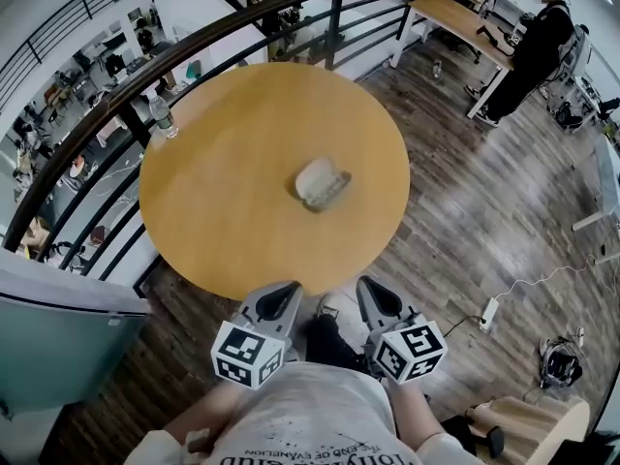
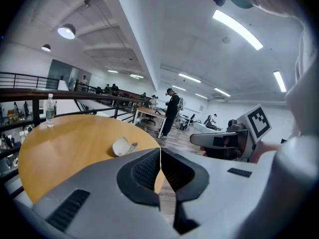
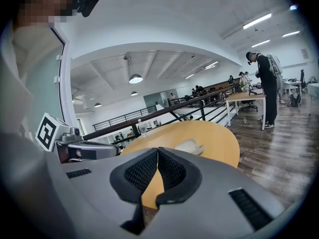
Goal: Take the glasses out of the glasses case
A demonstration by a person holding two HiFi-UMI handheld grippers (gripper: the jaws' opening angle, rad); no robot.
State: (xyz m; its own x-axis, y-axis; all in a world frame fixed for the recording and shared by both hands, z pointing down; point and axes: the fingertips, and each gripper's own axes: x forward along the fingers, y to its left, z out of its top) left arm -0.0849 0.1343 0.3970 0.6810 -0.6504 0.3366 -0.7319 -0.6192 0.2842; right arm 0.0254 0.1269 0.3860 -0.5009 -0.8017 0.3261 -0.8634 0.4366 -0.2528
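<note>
L tool (image 1: 283,296) & R tool (image 1: 372,294) are held clenched, empty, well short of pale oval glasses case (image 1: 322,183) ahead on round wooden surface (image 1: 223,201); prob. a ready pose, approach not begun.

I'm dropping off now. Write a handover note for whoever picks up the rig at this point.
Left tongs: shut, empty, held low by the person's body, short of the table.
Right tongs: also shut and empty, beside the left.
Glasses case: near the table's middle, neither tongs touching it. Can't tell if its lid is ajar. No glasses outside it.
Water bottle: far left edge.
Done: nothing visible.
Left: reach the case, open it, lift out the glasses.
</note>
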